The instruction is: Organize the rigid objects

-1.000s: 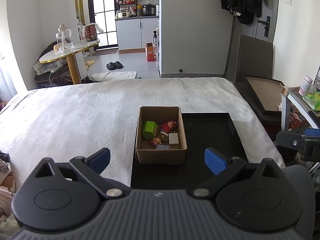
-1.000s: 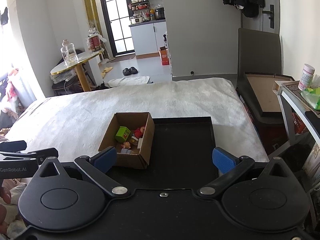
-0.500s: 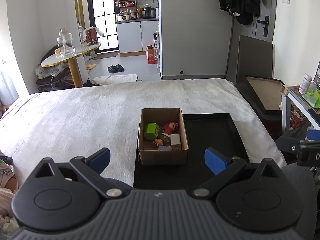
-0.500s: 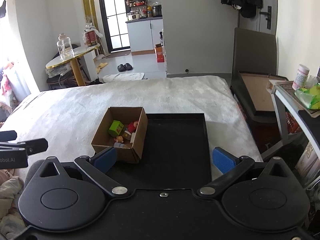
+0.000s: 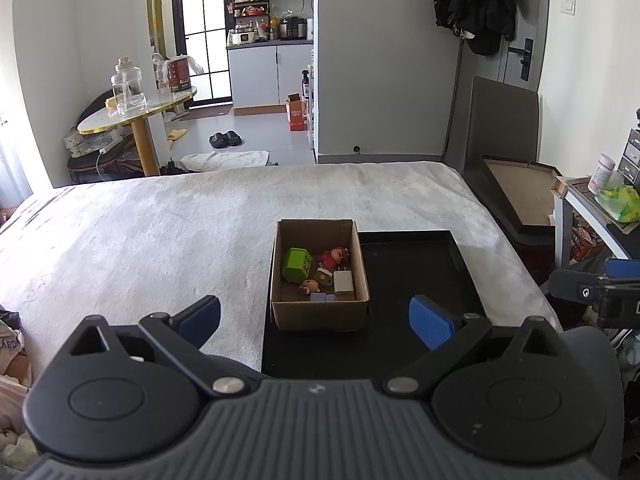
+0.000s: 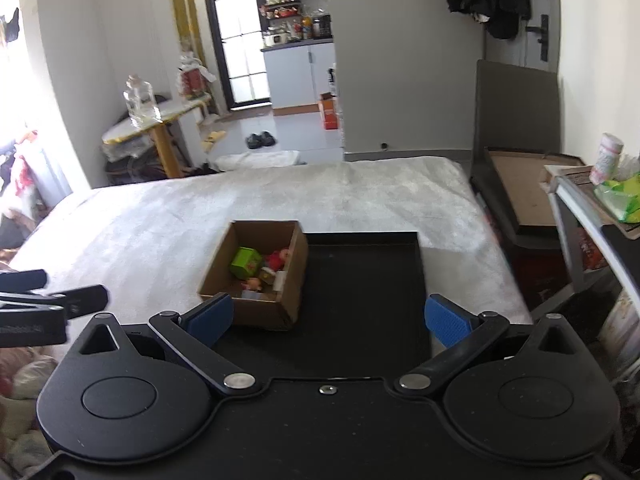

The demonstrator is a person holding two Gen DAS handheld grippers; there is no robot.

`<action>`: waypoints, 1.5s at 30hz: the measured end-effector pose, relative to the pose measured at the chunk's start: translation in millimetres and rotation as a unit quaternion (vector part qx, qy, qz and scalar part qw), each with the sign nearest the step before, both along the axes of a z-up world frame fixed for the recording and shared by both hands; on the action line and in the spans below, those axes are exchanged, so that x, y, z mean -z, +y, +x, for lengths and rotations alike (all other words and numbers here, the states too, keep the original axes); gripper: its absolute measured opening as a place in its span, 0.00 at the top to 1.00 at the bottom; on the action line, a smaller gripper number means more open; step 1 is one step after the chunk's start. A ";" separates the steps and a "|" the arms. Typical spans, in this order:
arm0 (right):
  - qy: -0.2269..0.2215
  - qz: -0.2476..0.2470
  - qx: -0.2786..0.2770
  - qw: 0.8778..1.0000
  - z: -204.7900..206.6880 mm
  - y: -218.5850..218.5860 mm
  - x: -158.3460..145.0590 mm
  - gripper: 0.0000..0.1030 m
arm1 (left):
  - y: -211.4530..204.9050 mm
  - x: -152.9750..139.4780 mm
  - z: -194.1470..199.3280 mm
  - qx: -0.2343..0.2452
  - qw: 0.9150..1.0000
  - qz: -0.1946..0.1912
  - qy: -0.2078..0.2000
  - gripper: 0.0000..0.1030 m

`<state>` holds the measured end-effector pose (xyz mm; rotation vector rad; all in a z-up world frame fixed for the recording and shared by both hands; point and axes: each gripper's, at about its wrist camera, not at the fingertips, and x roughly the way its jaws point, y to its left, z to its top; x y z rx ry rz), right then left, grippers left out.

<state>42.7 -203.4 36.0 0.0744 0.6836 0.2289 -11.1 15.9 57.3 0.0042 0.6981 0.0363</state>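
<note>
An open cardboard box [image 5: 319,312] [image 6: 256,312] sits on the left part of a black tray [image 5: 416,268] [image 6: 364,276] on a white bed. Inside lie a green cube [image 5: 297,265] [image 6: 245,262], a red figure [image 5: 334,257] [image 6: 279,258], a white charger [image 5: 343,282] [image 6: 280,280] and small toys. My left gripper [image 5: 314,318] stands open just short of the box, nothing between its blue pads. In the right wrist view my right gripper [image 6: 328,318] is open above the tray's near part, its left pad [image 6: 210,319] in front of the box's near corner.
The white bed cover [image 5: 160,232] spreads left and far of the tray. A dark chair with a cardboard sheet [image 5: 516,196] stands at the right, beside a shelf with a bottle [image 5: 604,168]. A round table [image 5: 132,116] is far left. Clothes [image 6: 16,368] lie at the near left.
Both grippers have drawn back and risen a little, so the box and tray look slightly farther. In the right wrist view the scene has shifted sideways with blur. Both stay open.
</note>
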 end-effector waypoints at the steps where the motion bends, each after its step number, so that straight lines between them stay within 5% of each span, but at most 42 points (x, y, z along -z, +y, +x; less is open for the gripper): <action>1: 0.002 0.003 -0.002 1.000 -0.1 -0.1 -0.6 0.00 | 0.8 -0.4 0.0 0.000 1.000 -0.003 -0.001 0.03; 45: 0.008 -0.003 -0.001 1.000 -2.2 0.7 -5.3 0.00 | 1.2 -4.3 -6.2 0.002 1.000 -0.013 -0.005 0.03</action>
